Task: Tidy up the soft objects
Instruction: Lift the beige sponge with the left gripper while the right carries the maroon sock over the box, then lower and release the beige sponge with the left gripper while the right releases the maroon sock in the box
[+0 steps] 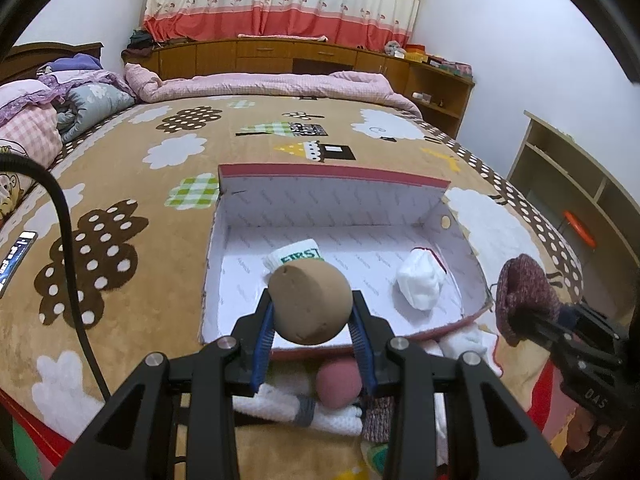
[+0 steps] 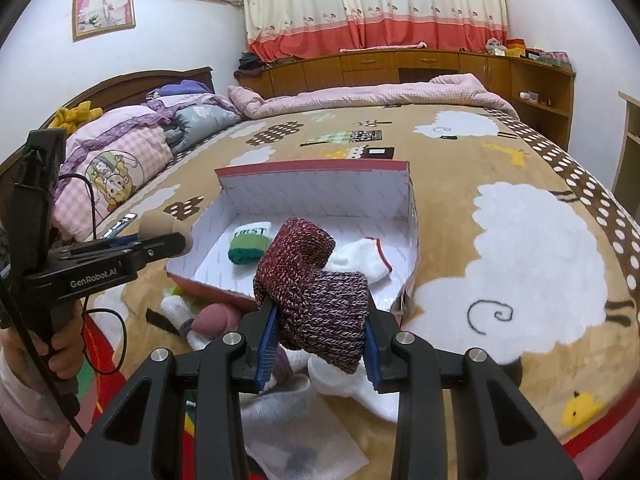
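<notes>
My left gripper (image 1: 312,320) is shut on a tan rolled sock (image 1: 310,306), held just above the near edge of an open box (image 1: 332,172) with a white inside and red rim on the bed. In the box lie a white and green sock (image 1: 296,258) and a white sock (image 1: 420,280). My right gripper (image 2: 320,320) is shut on a maroon knitted sock (image 2: 316,288), near the box's front right corner (image 2: 408,292). Each gripper shows in the other's view: the right gripper (image 1: 528,322) and the left gripper (image 2: 176,242). A mauve sock ball (image 1: 340,386) and white socks (image 2: 352,384) lie on the bed in front of the box.
The bed has a brown blanket with cloud shapes (image 2: 540,240). A phone (image 1: 16,260) lies at its left edge, and folded quilts (image 2: 120,160) are piled near the headboard. A wooden shelf (image 1: 568,184) stands to the right. A hand (image 2: 60,356) holds the left gripper's handle.
</notes>
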`<action>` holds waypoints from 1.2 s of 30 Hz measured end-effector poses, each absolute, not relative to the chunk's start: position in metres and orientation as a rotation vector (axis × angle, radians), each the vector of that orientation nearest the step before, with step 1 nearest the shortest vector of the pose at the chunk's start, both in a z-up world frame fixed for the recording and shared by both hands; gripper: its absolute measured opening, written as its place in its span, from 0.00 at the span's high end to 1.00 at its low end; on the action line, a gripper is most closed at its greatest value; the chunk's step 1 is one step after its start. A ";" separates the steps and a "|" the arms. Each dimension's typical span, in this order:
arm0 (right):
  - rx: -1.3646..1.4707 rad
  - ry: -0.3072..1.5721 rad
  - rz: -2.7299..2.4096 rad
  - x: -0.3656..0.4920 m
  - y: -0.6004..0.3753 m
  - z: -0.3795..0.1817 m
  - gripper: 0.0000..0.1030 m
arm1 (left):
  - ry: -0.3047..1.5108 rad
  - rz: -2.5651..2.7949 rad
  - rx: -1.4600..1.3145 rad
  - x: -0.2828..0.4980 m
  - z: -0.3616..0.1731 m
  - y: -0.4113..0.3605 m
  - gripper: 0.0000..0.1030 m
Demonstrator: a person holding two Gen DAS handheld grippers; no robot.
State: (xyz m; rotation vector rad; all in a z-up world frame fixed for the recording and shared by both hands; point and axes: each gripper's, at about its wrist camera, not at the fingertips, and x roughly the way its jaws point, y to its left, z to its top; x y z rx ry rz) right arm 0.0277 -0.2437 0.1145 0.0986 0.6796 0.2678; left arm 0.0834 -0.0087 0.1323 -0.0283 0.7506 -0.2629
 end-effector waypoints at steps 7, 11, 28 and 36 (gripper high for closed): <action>0.083 0.679 0.275 0.047 -0.237 0.117 0.65 | 0.779 -0.247 -0.030 0.107 0.124 -0.012 0.64; 0.075 0.676 0.277 0.057 -0.233 0.117 0.65 | 0.800 -0.240 -0.029 0.118 0.116 -0.012 0.64; 0.066 0.677 0.218 0.126 -0.234 0.108 0.65 | 0.869 -0.209 -0.028 0.144 0.078 -0.014 0.64; 0.037 0.757 0.211 0.168 -0.230 0.084 0.65 | 0.906 -0.210 -0.027 0.153 0.065 -0.018 0.63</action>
